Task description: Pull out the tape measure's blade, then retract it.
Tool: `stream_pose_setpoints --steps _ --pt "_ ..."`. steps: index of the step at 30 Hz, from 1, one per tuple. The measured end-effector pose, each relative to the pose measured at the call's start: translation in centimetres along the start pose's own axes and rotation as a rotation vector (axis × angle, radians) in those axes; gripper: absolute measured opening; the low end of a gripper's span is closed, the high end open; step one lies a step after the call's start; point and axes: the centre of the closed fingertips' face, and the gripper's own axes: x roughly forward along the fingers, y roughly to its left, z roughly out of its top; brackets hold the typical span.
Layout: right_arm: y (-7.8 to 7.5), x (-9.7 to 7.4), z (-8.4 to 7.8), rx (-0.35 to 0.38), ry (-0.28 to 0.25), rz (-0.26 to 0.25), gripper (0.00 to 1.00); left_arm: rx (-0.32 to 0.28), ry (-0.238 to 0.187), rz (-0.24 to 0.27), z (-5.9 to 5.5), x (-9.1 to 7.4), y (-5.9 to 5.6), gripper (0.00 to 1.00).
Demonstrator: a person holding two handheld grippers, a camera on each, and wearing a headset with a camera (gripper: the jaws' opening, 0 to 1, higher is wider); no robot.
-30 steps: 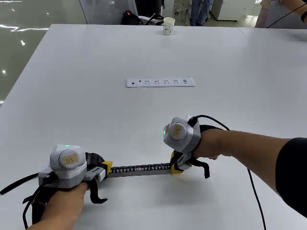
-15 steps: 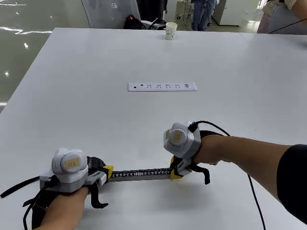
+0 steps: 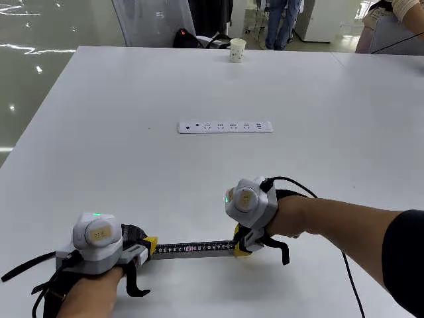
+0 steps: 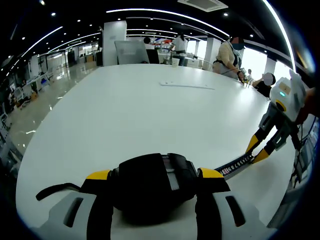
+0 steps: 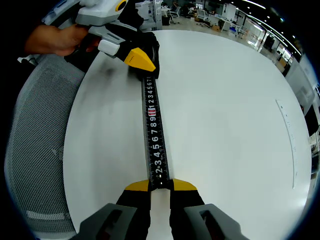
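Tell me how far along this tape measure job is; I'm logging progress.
Done: the blade is pulled partway out, its numbers showing. In hand: the left hand-held gripper clamps the tape measure case, and the right hand-held gripper pinches the blade's tip. Left: retracting the blade into the case, not yet done.

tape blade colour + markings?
The blade is black with white numerals and one figure in red. It shows clearest in the right gripper view.

White table (image 3: 99,132) spanning the scene, white power strip (image 3: 225,126) lying flat at mid-table, paper cup (image 3: 237,50) standing upright near the far edge, grey mesh chair (image 5: 35,150) sitting beside the table.
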Motion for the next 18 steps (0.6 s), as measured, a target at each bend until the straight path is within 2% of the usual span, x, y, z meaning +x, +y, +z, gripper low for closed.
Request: stream_pose_setpoints --steps 18 --pt "-0.01 0.34 0.77 0.000 -0.004 0.006 0.10 0.000 -0.001 -0.001 0.00 0.02 0.01 0.62"
